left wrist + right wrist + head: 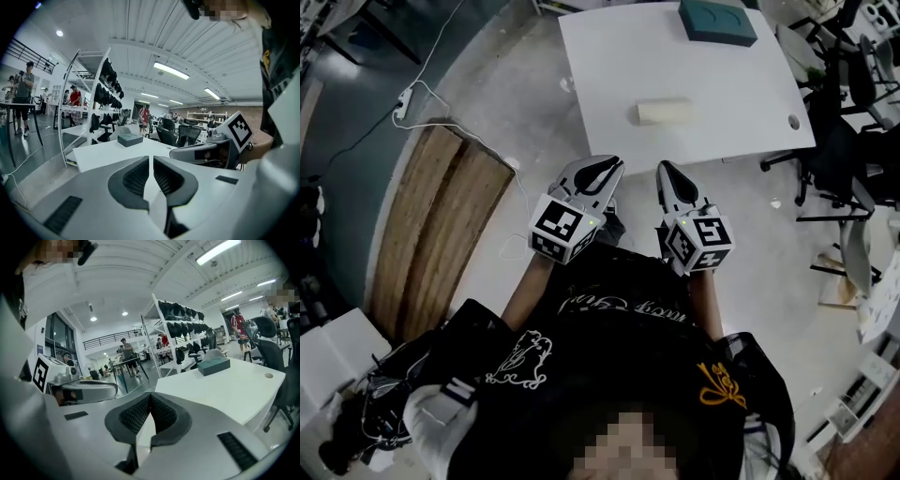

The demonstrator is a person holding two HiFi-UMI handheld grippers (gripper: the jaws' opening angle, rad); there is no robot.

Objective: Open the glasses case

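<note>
The glasses case (664, 112), a cream oblong, lies shut in the middle of the white table (609, 56). Both grippers are held side by side close to the person's body, short of the table's near edge and apart from the case. My left gripper (605, 169) is shut with nothing between its pads (136, 177). My right gripper (667, 173) is also shut and empty, pads (164, 414) pressed together. Neither gripper view shows the case; each one's own jaws cover the near table.
A dark teal box (717, 21) sits at the table's far edge, also the teal box (130, 139) (213, 366). Office chairs (853, 84) crowd the right side. A wooden board (441, 225) and a cable lie on the floor at left. People stand far off by racks.
</note>
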